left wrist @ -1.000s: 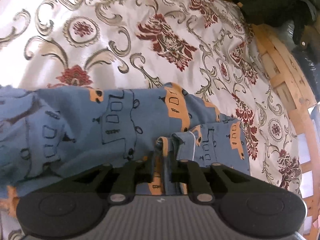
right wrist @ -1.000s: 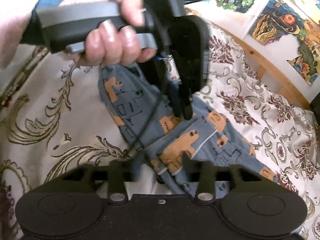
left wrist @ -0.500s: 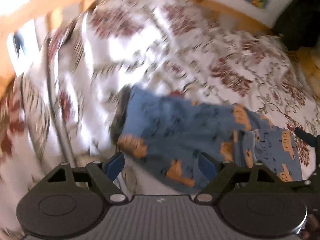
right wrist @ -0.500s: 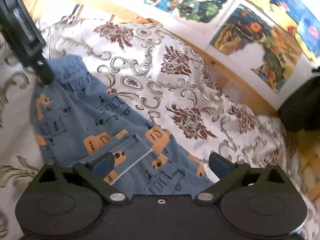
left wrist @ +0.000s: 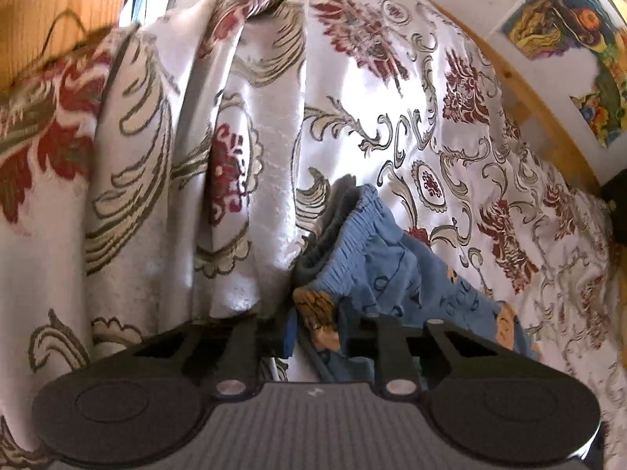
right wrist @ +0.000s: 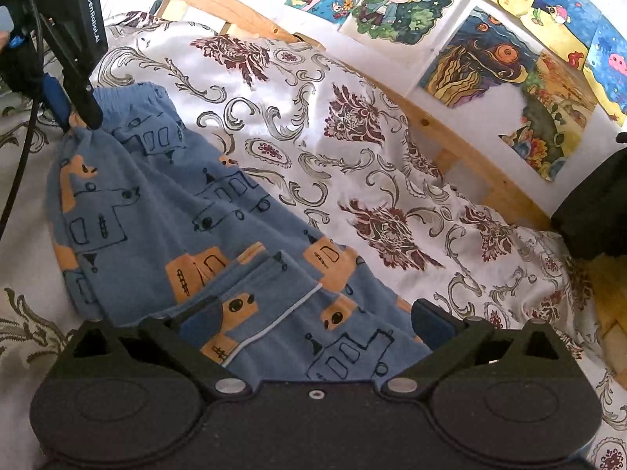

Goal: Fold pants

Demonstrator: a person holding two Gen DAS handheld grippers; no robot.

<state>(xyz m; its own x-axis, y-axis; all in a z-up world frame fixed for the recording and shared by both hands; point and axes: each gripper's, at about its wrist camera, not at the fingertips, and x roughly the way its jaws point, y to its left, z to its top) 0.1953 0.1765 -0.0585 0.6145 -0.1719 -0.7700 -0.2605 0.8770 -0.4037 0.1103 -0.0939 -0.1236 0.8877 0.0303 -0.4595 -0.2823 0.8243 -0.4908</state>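
Note:
Blue pants (right wrist: 156, 203) with orange and black house prints lie on the bed, the leg ends folded up over the upper part (right wrist: 274, 282). My left gripper (left wrist: 317, 325) is shut on a corner of the gathered waistband (left wrist: 352, 227). In the right wrist view the left gripper (right wrist: 80, 115) pinches that corner at the top left, lifting it slightly. My right gripper (right wrist: 317, 321) stands open just above the folded leg ends, its blue pads (right wrist: 203, 317) wide apart and holding nothing.
A shiny white bedspread (right wrist: 352, 137) with dark red flowers covers the bed and bunches into folds (left wrist: 176, 156) to the left. A wooden bed rail (right wrist: 470, 164) runs behind it, under wall drawings (right wrist: 392, 4). A dark object (right wrist: 595, 211) sits at the right.
Both grippers let go of the leg ends. The left one swung over to the waistband and closed on its corner. The right one drew back and stays open.

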